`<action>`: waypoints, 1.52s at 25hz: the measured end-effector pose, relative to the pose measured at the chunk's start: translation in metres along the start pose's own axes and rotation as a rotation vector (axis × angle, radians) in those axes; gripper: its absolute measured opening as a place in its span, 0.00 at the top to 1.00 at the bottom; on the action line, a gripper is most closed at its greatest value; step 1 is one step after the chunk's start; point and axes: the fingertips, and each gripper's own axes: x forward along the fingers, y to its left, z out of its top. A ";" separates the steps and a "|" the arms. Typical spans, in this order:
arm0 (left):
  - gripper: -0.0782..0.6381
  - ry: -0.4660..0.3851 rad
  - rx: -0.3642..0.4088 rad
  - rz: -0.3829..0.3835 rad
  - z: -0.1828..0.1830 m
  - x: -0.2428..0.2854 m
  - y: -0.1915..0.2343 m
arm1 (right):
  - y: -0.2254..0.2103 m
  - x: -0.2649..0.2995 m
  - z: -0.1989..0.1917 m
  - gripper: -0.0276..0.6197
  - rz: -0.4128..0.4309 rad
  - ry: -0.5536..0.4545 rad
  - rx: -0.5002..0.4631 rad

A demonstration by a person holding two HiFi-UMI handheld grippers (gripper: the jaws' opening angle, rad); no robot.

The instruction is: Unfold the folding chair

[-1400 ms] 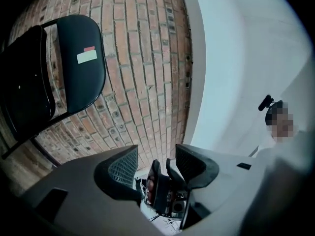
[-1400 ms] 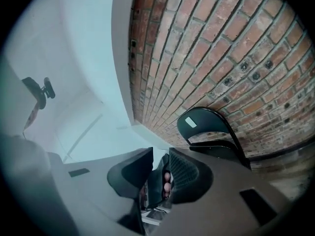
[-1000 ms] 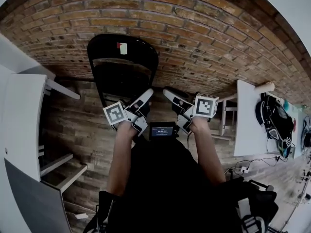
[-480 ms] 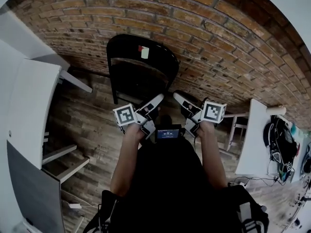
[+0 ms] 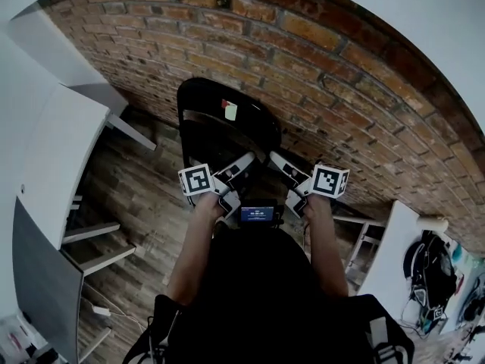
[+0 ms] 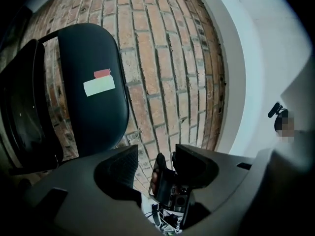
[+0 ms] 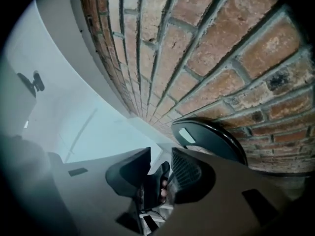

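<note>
The black folding chair (image 5: 220,116) stands folded flat against the brick wall, with a pale label and a bit of red tape (image 5: 229,110) on its backrest. My left gripper (image 5: 241,174) is held just in front of the chair's lower half, open and empty. My right gripper (image 5: 282,177) hovers beside it at the chair's right edge; its jaws have just been opening and nothing is between them. In the left gripper view the chair (image 6: 91,82) fills the left side, beyond the open gripper (image 6: 157,162). The right gripper view has the chair's top (image 7: 211,136) behind the gripper (image 7: 161,170).
The brick wall (image 5: 341,74) runs behind the chair, above a wooden plank floor (image 5: 144,188). A white desk (image 5: 53,165) stands at the left, a white table (image 5: 394,241) with a dark backpack (image 5: 432,271) at the right. A small screen (image 5: 258,214) sits at the person's chest.
The person has come nearer to the chair. Both grippers have moved forward and now sit close in front of its lower half.
</note>
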 end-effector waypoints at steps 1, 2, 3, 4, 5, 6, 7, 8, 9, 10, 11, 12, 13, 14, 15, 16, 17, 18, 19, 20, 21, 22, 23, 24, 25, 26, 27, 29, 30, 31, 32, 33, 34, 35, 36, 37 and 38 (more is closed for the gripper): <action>0.56 -0.007 0.009 0.014 0.003 0.006 0.003 | -0.005 0.001 0.005 0.78 0.006 0.013 -0.005; 0.55 -0.013 0.024 0.027 0.006 0.010 0.007 | -0.009 0.003 0.009 0.77 0.013 0.025 -0.010; 0.55 -0.017 0.041 0.040 0.009 0.015 0.010 | -0.014 0.004 0.012 0.77 0.018 0.037 -0.012; 0.55 -0.021 0.055 0.050 0.012 0.019 0.012 | -0.019 0.005 0.014 0.76 0.021 0.048 -0.011; 0.55 -0.026 0.062 0.056 0.014 0.023 0.012 | -0.023 0.006 0.016 0.75 0.023 0.058 -0.010; 0.55 -0.029 0.068 0.062 0.016 0.026 0.011 | -0.027 0.007 0.018 0.75 0.026 0.067 -0.011; 0.55 -0.030 0.076 0.070 0.016 0.028 0.012 | -0.029 0.008 0.020 0.75 0.029 0.075 -0.014; 0.56 -0.031 0.083 0.078 0.017 0.029 0.013 | -0.031 0.009 0.021 0.74 0.032 0.082 -0.017; 0.56 -0.032 0.086 0.087 0.018 0.029 0.014 | -0.032 0.011 0.022 0.74 0.034 0.087 -0.019; 0.56 -0.032 0.086 0.096 0.018 0.029 0.016 | -0.033 0.012 0.022 0.74 0.036 0.090 -0.020; 0.56 -0.031 0.083 0.103 0.019 0.028 0.019 | -0.034 0.013 0.022 0.74 0.035 0.093 -0.023; 0.56 -0.029 0.081 0.109 0.020 0.029 0.022 | -0.035 0.014 0.023 0.74 0.030 0.095 -0.027; 0.56 -0.027 0.077 0.112 0.022 0.030 0.025 | -0.038 0.015 0.024 0.74 0.023 0.095 -0.031; 0.56 -0.026 0.073 0.112 0.025 0.032 0.029 | -0.041 0.015 0.027 0.73 0.014 0.093 -0.033; 0.56 -0.025 0.068 0.111 0.027 0.034 0.031 | -0.043 0.015 0.029 0.73 0.005 0.089 -0.033; 0.56 -0.024 0.063 0.109 0.029 0.036 0.033 | -0.045 0.014 0.031 0.73 -0.004 0.087 -0.034; 0.56 -0.022 0.059 0.106 0.030 0.036 0.034 | -0.048 0.014 0.032 0.73 -0.016 0.088 -0.041; 0.56 -0.019 0.055 0.102 0.031 0.037 0.036 | -0.050 0.014 0.033 0.73 -0.031 0.089 -0.052; 0.56 -0.017 0.046 0.096 0.033 0.038 0.037 | -0.054 0.016 0.035 0.72 -0.047 0.091 -0.065; 0.56 -0.020 0.030 0.085 0.035 0.038 0.037 | -0.058 0.017 0.037 0.72 -0.065 0.094 -0.079; 0.56 -0.024 0.011 0.073 0.036 0.039 0.037 | -0.061 0.019 0.038 0.71 -0.085 0.099 -0.094; 0.56 -0.027 -0.004 0.067 0.037 0.038 0.038 | -0.065 0.021 0.039 0.71 -0.106 0.107 -0.114; 0.56 -0.026 -0.011 0.070 0.037 0.037 0.040 | -0.069 0.024 0.039 0.71 -0.129 0.118 -0.139; 0.56 -0.023 -0.010 0.078 0.039 0.035 0.042 | -0.073 0.027 0.039 0.70 -0.152 0.131 -0.168; 0.56 -0.021 -0.007 0.083 0.040 0.033 0.044 | -0.077 0.030 0.040 0.70 -0.175 0.143 -0.197; 0.56 -0.020 -0.007 0.081 0.041 0.032 0.044 | -0.081 0.034 0.042 0.69 -0.197 0.155 -0.223; 0.56 -0.020 -0.006 0.079 0.042 0.031 0.045 | -0.085 0.038 0.043 0.69 -0.216 0.166 -0.245; 0.56 -0.021 0.008 0.093 0.045 0.025 0.049 | -0.093 0.046 0.045 0.69 -0.247 0.188 -0.276; 0.56 -0.023 0.013 0.101 0.046 0.022 0.051 | -0.097 0.050 0.046 0.69 -0.260 0.200 -0.289; 0.56 -0.026 0.012 0.106 0.047 0.019 0.053 | -0.101 0.054 0.046 0.69 -0.274 0.214 -0.303; 0.56 -0.032 0.006 0.108 0.048 0.016 0.054 | -0.105 0.058 0.046 0.68 -0.290 0.232 -0.321; 0.56 -0.039 -0.004 0.109 0.049 0.013 0.055 | -0.110 0.061 0.045 0.68 -0.308 0.249 -0.339; 0.56 -0.046 -0.016 0.108 0.049 0.010 0.056 | -0.114 0.065 0.045 0.68 -0.325 0.266 -0.358; 0.56 -0.053 -0.026 0.108 0.050 0.007 0.057 | -0.119 0.068 0.045 0.68 -0.338 0.280 -0.374; 0.56 -0.059 -0.033 0.108 0.051 0.004 0.058 | -0.122 0.072 0.044 0.68 -0.344 0.294 -0.386; 0.56 -0.063 -0.032 0.110 0.052 0.001 0.059 | -0.125 0.076 0.043 0.68 -0.347 0.311 -0.397; 0.56 -0.064 -0.021 0.116 0.053 -0.002 0.062 | -0.128 0.079 0.041 0.68 -0.349 0.330 -0.410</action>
